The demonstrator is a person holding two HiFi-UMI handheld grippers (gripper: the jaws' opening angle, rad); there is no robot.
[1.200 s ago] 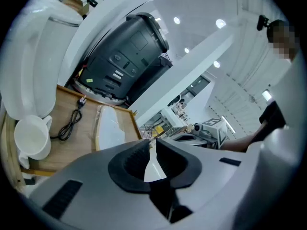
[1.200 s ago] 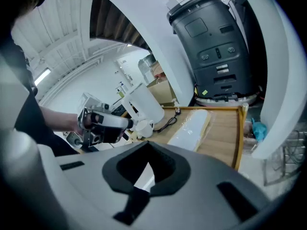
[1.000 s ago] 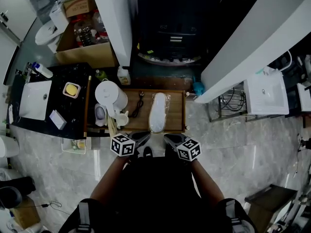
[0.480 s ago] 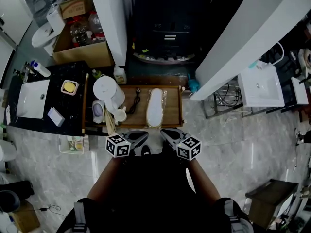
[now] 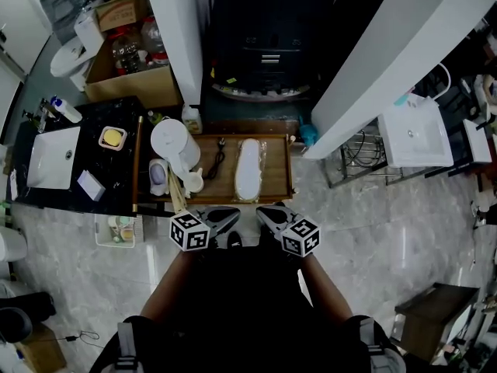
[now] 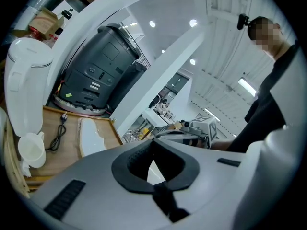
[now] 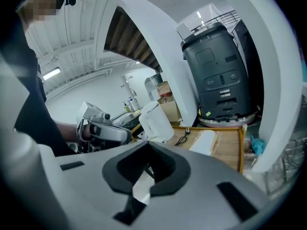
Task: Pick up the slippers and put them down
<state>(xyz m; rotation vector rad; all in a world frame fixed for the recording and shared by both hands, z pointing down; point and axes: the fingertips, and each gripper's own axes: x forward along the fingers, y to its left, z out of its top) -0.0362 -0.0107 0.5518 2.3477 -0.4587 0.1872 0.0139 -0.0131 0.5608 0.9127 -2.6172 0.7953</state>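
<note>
Now L tongs [image 5: 231,214] & R tongs [image 5: 263,211] both closed tight, empty.

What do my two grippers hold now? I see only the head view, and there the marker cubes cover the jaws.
Observer: Nothing in the left gripper; the left gripper view shows its jaws together, empty.
Operator: And the right one?
Observer: The right gripper is shut and empty too, by the right gripper view.
Operator: Does the wooden tray have a raised edge?
Observer: Yes, the right gripper view shows a low rim round it.
</note>
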